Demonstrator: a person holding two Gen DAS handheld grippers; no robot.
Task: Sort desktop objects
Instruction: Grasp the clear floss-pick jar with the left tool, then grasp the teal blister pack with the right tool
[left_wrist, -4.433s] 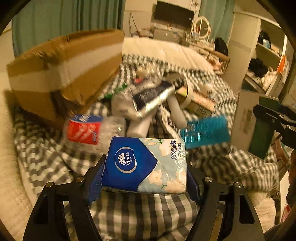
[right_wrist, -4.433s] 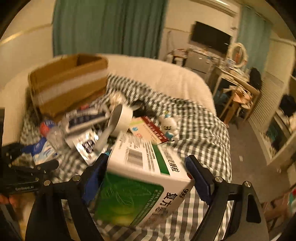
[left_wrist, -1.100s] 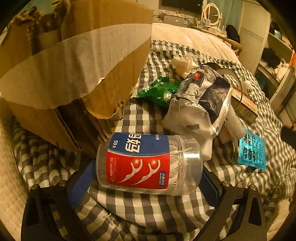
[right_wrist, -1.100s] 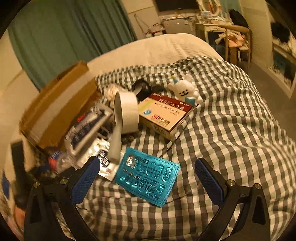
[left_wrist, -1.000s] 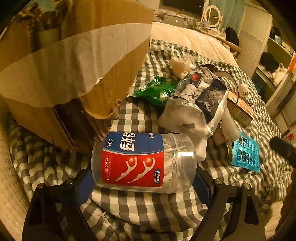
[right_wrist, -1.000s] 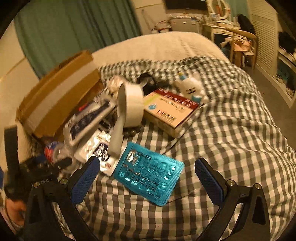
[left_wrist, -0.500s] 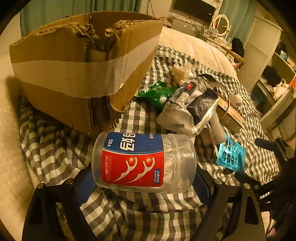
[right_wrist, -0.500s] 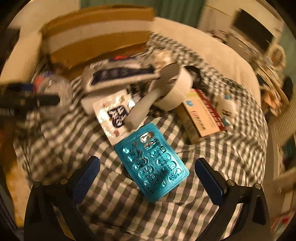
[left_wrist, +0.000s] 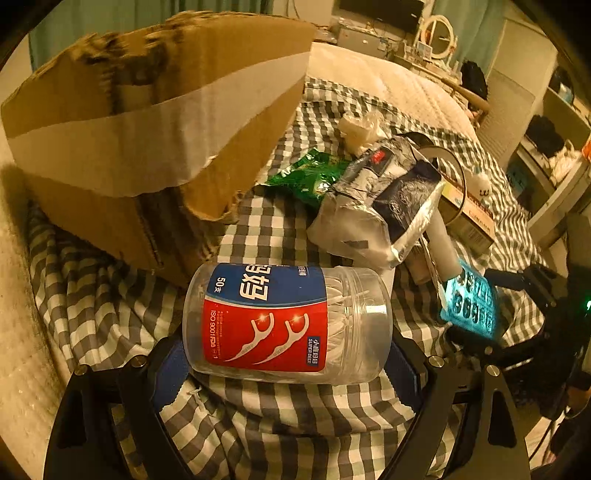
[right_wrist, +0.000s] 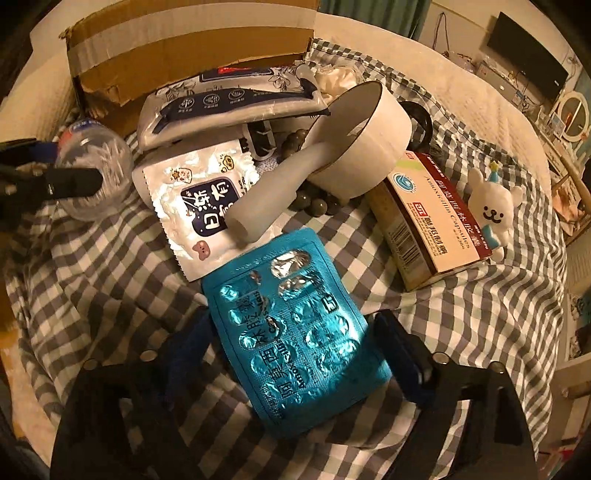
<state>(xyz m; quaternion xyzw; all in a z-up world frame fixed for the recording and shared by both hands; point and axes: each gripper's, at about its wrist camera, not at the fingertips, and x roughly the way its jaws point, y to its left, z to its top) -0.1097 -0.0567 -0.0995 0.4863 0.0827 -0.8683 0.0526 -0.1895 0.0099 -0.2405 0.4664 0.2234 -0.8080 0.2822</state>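
Sideways between the fingers of the left gripper (left_wrist: 286, 363) lay a clear floss-pick jar (left_wrist: 286, 323), clamped at both ends by the blue pads. Its red-and-blue label read "50", "ISO 9001" and "SUPER DEEP" beside two drawn white picks, and white picks showed through the plastic. It was held just above the grey-and-white checked bedspread (left_wrist: 280, 417), near the torn corner of a cardboard box (left_wrist: 147, 129) banded with pale tape.

The right gripper (right_wrist: 295, 354) had its jaws closed in on a teal blister pack (right_wrist: 295, 332) of capsules, one pad at each long edge; the foil carried Chinese characters and a partly legible "Amoxicillin". Whether the pack was lifted off the bedspread could not be told.

Beyond it lay a white sachet (right_wrist: 199, 206) with cartoon faces and bold Chinese characters, a roll of white tape (right_wrist: 364, 144) with a loose tail, a medicine carton (right_wrist: 432, 218) printed "Amoxicillin Capsules" with a barcode on its side, and a small white bear figure (right_wrist: 493, 210). A silver-and-navy wipes pack (right_wrist: 229, 103) leaned against the box.
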